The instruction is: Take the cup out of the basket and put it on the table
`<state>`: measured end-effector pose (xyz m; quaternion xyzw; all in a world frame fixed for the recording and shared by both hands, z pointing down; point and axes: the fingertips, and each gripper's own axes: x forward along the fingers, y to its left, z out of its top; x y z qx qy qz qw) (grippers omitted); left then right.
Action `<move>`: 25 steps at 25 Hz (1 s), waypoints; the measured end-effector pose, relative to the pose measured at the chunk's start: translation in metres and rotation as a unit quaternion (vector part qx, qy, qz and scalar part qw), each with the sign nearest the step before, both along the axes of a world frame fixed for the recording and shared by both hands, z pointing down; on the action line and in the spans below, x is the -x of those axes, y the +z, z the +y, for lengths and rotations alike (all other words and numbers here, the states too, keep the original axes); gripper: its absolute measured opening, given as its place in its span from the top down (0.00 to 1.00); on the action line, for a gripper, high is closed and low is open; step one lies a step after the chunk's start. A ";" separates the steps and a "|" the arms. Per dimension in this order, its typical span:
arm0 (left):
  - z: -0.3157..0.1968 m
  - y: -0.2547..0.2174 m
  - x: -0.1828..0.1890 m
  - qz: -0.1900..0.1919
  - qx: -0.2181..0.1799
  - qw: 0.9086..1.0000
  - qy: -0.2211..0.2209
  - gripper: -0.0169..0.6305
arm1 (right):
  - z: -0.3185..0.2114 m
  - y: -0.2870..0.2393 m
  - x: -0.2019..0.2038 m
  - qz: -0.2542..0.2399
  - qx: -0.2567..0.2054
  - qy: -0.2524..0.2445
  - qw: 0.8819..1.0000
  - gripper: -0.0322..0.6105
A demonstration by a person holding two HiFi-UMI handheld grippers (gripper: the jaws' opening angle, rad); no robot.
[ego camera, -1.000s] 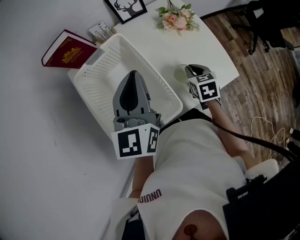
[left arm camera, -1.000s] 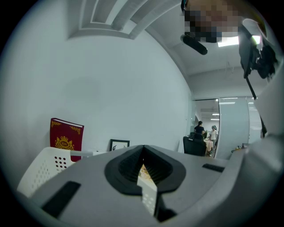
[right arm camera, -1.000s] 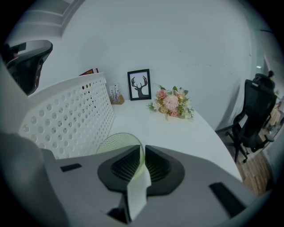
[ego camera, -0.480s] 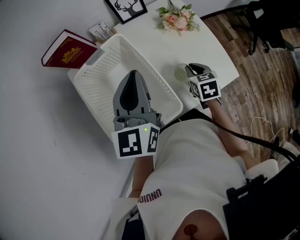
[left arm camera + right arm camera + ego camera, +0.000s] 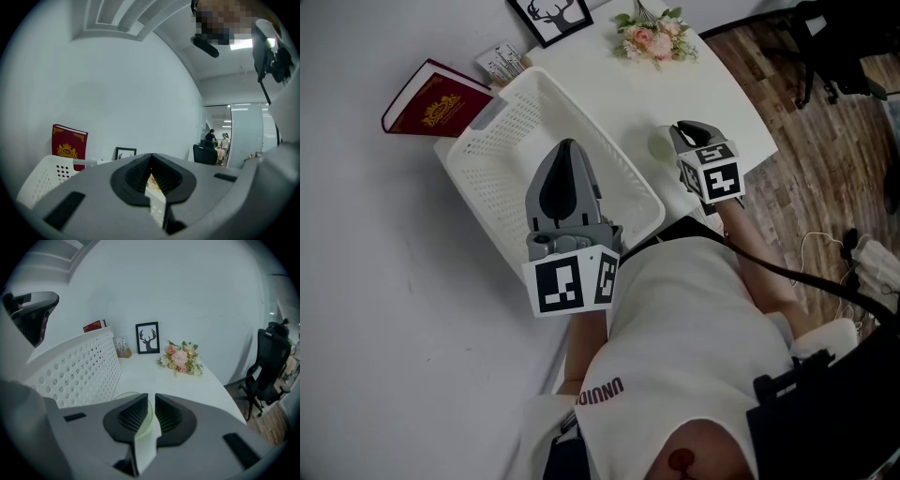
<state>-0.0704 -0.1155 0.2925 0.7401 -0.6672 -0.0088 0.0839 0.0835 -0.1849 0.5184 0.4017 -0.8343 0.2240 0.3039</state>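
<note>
Placement stage: right gripper (image 5: 150,403) fingers, narrowly parted, clamp cup (image 5: 661,147) rim beside basket (image 5: 502,178) on worktop (image 5: 675,89); release should follow.

**Cup out of the basket, beside its right wall**

The cup (image 5: 660,146) is small, round and pale green, with a thin wall and an open mouth facing up. It is upright over the white desk (image 5: 675,84), close to the near edge and just beside the basket's right wall. The right tongs (image 5: 682,134) hide its base and pinch its rim between their jaws. The basket (image 5: 511,169) is white perforated plastic, rectangular, and lies at an angle on the desk.
</note>
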 end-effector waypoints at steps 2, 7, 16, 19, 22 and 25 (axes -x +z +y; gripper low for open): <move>0.001 0.000 -0.001 0.000 -0.001 1.000 0.001 0.95 | -0.002 -0.005 -0.001 -0.003 -0.008 0.003 1.000 0.88; 0.002 -0.001 -0.002 0.000 -0.003 1.000 0.002 0.95 | -0.010 -0.027 -0.004 -0.011 -0.051 0.019 0.998 0.88; 0.003 -0.002 -0.004 0.000 -0.005 1.000 0.003 0.95 | -0.020 -0.072 -0.004 -0.023 -0.129 0.021 0.991 0.89; 0.005 -0.003 -0.004 0.001 -0.007 1.000 0.003 0.95 | -0.021 -0.089 -0.003 -0.037 -0.157 0.024 0.987 0.90; 0.006 -0.003 -0.004 0.001 -0.008 1.000 0.003 0.95 | -0.023 -0.105 -0.004 -0.045 -0.182 0.031 0.982 0.91; 0.006 -0.002 -0.004 0.000 -0.007 1.000 0.003 0.95 | -0.024 -0.122 -0.005 -0.056 -0.206 0.036 0.976 0.92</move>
